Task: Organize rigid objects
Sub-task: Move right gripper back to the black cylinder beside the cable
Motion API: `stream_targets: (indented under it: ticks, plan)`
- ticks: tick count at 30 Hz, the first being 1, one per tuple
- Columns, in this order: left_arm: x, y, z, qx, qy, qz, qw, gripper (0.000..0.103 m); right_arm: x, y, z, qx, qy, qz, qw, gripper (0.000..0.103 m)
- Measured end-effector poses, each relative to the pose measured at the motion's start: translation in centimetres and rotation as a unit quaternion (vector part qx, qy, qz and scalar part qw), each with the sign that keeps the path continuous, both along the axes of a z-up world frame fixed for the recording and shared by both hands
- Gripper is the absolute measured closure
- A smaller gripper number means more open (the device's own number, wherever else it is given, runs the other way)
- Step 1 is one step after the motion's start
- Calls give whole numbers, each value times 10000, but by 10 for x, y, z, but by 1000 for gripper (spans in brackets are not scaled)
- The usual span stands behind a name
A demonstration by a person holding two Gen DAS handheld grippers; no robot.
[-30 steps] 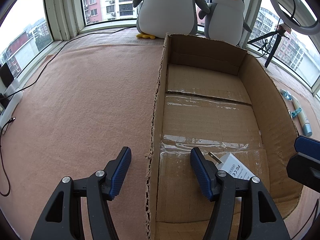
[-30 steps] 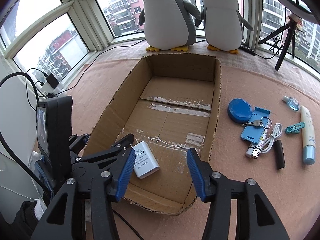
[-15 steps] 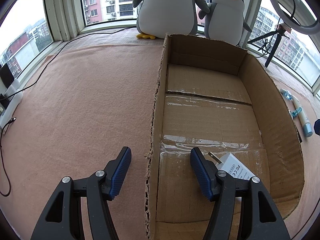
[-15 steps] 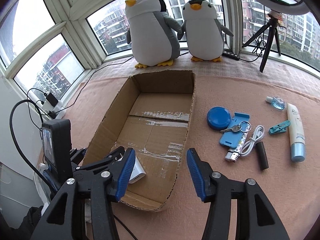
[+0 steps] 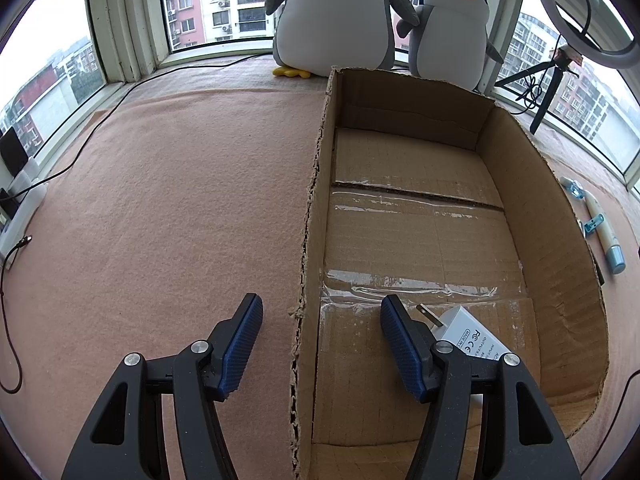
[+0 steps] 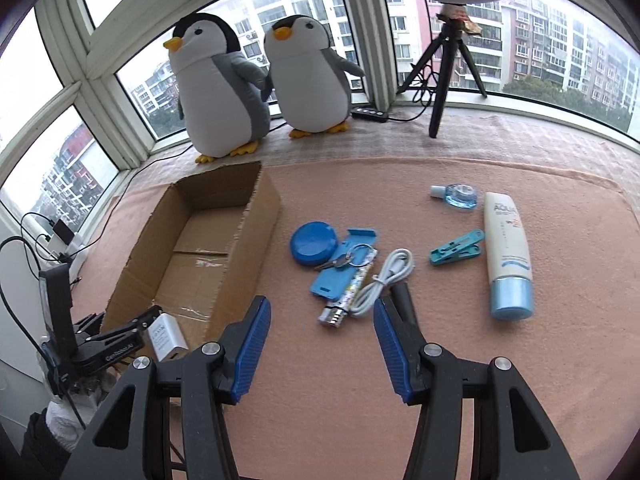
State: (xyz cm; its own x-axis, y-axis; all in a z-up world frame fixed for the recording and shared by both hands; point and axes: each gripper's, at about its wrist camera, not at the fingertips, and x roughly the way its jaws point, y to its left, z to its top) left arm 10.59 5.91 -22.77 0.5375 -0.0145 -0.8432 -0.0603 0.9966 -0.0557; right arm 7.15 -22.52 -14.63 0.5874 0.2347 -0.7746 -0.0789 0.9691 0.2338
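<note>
Only the charger [image 5: 476,334] lies in the box [image 5: 516,216], at its near end. Both the left gripper [image 5: 322,340] and right gripper [image 6: 320,340] gape wide, empty. The rest waits on the worktop [image 6: 480,360] toward the right gripper's 12 o'clock: case [image 6: 312,243], keys [image 6: 344,261], cable [image 6: 386,280], clip [image 6: 456,253], tube [image 6: 508,252].

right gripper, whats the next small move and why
Probably ease the right gripper forward and down onto the white cable just ahead of it. It is open and holds nothing, the cardboard box holds only the white charger, and the small items still lie loose on the mat.
</note>
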Motion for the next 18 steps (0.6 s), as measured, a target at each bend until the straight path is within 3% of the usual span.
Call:
stream_targets:
  ticks: [9, 12, 18]
  plan:
    - [0, -1, -1, 22, 2, -3, 10000, 37, 9, -34, -30, -473, 319, -215, 9981, 54]
    - [0, -1, -1, 26, 2, -6, 10000, 37, 14, -40, -42, -398, 439, -306, 9978, 54]
    - [0, -1, -1, 32, 2, -6, 10000, 37, 22, -35, -56, -554, 516, -233, 9969, 65]
